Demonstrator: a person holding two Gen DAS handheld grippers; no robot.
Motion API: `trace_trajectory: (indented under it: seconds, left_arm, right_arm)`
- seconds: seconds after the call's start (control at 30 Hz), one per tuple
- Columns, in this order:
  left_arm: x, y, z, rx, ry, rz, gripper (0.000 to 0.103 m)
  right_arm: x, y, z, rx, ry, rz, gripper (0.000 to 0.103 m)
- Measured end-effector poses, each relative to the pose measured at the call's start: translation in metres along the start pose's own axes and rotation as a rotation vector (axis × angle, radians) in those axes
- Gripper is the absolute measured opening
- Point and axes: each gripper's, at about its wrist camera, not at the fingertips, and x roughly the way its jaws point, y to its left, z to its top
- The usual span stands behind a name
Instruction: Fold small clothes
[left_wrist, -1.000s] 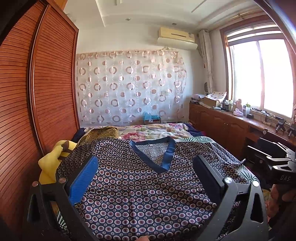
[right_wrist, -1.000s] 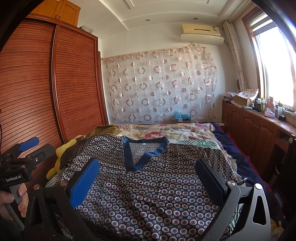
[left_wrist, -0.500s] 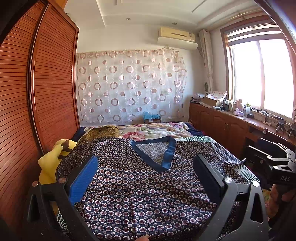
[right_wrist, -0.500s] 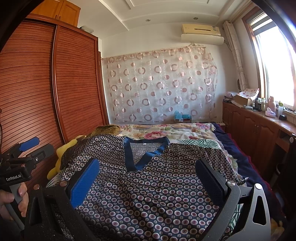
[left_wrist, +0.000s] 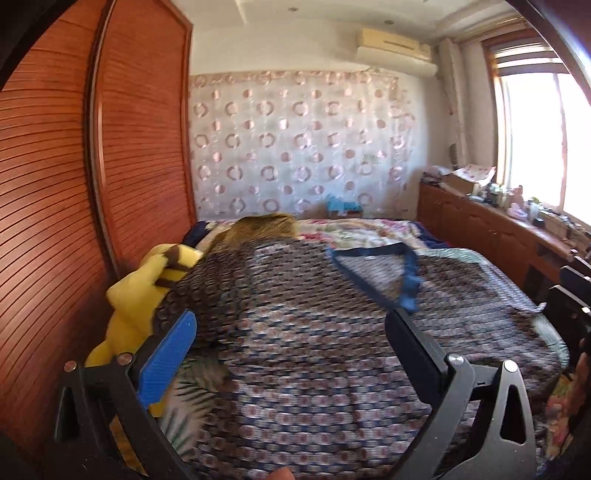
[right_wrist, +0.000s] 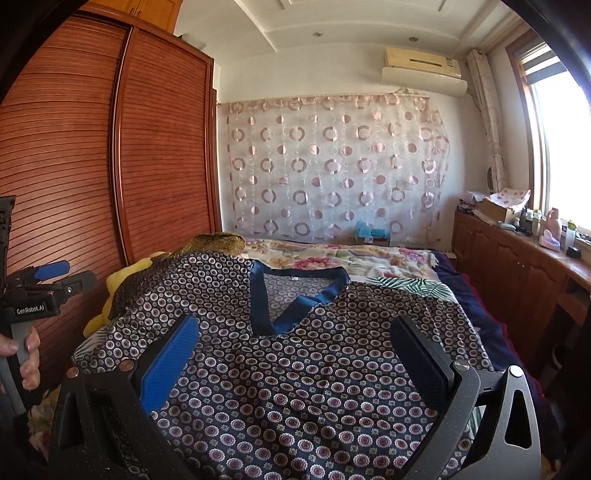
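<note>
A dark blue top (right_wrist: 295, 387) with a small round flower print and a plain blue V-neck band (right_wrist: 295, 295) lies spread flat on the bed, neckline away from me. In the left wrist view the same top (left_wrist: 295, 350) is motion-blurred. My left gripper (left_wrist: 291, 332) hovers open above the top's left half, nothing between its fingers. Over the middle of the top, below the neckline, my right gripper (right_wrist: 295, 339) stands open and empty. The left gripper's body (right_wrist: 37, 295) shows at the left edge of the right wrist view, held by a hand (right_wrist: 26, 354).
A yellow plush toy (left_wrist: 144, 291) lies at the bed's left edge against the slatted wooden wardrobe (right_wrist: 92, 166). A floral quilt (right_wrist: 332, 258) covers the far end of the bed. Wooden cabinets (right_wrist: 517, 273) with clutter run along the right under the window.
The left gripper has swung left, so the plush toy and wardrobe now fill more of its blurred view. The right gripper has hardly moved. Both stay open.
</note>
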Motion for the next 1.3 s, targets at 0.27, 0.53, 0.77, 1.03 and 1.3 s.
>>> trace_trajectory:
  seconds: [0.27,0.53,0.77,1.03,1.3]
  left_arm:
    - [0.046,0.052,-0.013,-0.024,0.06,0.064,0.102]
    - [0.1,0.1,-0.02,-0.039,0.174,0.066,0.098]
    - [0.148,0.13,-0.037,-0.052,0.331,0.06,0.087]
    - [0.174,0.167,-0.05,-0.179,0.428,0.033,0.082]
    - [0.195,0.192,-0.07,-0.377,0.514,-0.12,0.082]
  right_arm:
    - [0.043,0.005,-0.01,0.004,0.045,0.043,0.103]
    - [0.076,0.009,-0.01,-0.002,0.107,0.136,0.1]
    - [0.093,0.011,-0.003,-0.039,0.15,0.158,0.1]
    - [0.111,0.011,0.001,-0.062,0.217,0.165,0.1]
    - [0.103,0.014,-0.001,-0.077,0.231,0.159,0.1]
